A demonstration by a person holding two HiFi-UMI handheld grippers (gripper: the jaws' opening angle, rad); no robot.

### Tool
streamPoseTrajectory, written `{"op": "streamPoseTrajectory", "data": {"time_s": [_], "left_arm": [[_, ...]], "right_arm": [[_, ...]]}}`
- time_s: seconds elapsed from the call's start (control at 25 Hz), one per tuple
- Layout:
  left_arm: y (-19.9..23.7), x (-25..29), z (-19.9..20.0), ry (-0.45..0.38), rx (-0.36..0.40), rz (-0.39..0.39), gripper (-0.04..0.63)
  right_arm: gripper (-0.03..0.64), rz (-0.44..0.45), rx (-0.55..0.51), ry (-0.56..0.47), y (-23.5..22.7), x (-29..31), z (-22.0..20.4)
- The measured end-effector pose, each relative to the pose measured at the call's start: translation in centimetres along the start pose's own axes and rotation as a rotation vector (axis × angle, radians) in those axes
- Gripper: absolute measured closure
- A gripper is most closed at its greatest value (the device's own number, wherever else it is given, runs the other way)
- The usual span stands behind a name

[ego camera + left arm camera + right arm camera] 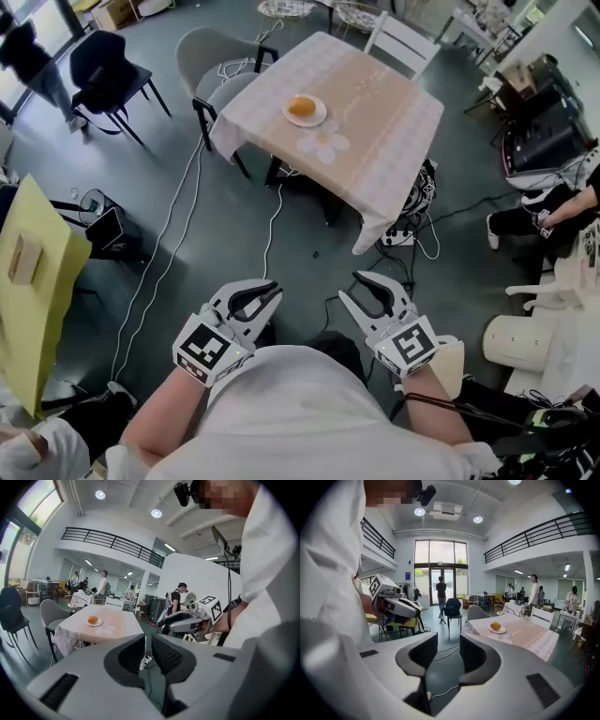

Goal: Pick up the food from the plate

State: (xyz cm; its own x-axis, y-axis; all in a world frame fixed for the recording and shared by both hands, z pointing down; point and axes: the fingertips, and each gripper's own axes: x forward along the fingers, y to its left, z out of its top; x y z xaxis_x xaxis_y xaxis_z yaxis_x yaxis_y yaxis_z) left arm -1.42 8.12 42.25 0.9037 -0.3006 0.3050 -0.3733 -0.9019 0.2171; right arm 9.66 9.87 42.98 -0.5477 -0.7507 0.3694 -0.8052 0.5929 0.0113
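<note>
So far nothing is in hand. The food [301, 107], a round orange lump, sits on a white plate [316, 119] on the table [375, 122], well apart from both tools, which hang close to the person's body above the floor. The left hand-held gripper [272, 295] has its jaws only a sliver apart with nothing between them. The right hand-held gripper [349, 285] has its jaws clearly apart and is also empty.

The first hazard is probably the walk-in: loose cables [272, 225] trail across the floor between the person and the table, and a foot could catch one while the eyes are on the plate.

At the plate, the left tool as it stands is likely too narrow to go round the food; a nearly closed jaw would push the lump instead of straddling it. Because it is round, a nudge could roll it off the plate and onto the cloth.

Whether it is a bun or a fruit is too small to tell from here. If it is soft, a hard squeeze may crush it; if firm and smooth, it may squirt out sideways. The plate lies near the table's edge beside the grey chair [211, 56], so a downward push on its rim could tip or slide it.
</note>
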Motion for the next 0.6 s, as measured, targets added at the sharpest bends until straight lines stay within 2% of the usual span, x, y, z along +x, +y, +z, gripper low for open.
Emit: {"op": "streamPoseTrajectory", "data": {"time_s": [0.08, 0.16, 0.32, 0.44, 0.6], "left_arm": [[3.0, -1.1, 0.5, -0.008, 0.009, -0.023, 0.549], [5.6, -1.9, 1.1, -0.034, -0.014, -0.032, 0.535], [8.7, -2.5, 2.6, -0.103, -0.05, -0.01, 0.5], [10.8, -2.7, 2.8, -0.142, -0.081, 0.02, 0.492], [14.7, -2.6, 1.9, -0.104, -0.081, 0.093, 0.465]], "right_arm": [[0.469, -0.012, -0.022, 0.008, 0.1, 3.0, 1.5], [0.466, -0.008, -0.043, 0.031, 0.2, 5.5, 2.2], [0.449, 0.006, -0.081, 0.081, -1.0, 9.8, 2.6], [0.442, 0.015, -0.129, 0.097, -3.8, 12.9, 3.4], [0.425, 0.027, -0.182, 0.109, -9.3, 17.8, 3.8]]}}
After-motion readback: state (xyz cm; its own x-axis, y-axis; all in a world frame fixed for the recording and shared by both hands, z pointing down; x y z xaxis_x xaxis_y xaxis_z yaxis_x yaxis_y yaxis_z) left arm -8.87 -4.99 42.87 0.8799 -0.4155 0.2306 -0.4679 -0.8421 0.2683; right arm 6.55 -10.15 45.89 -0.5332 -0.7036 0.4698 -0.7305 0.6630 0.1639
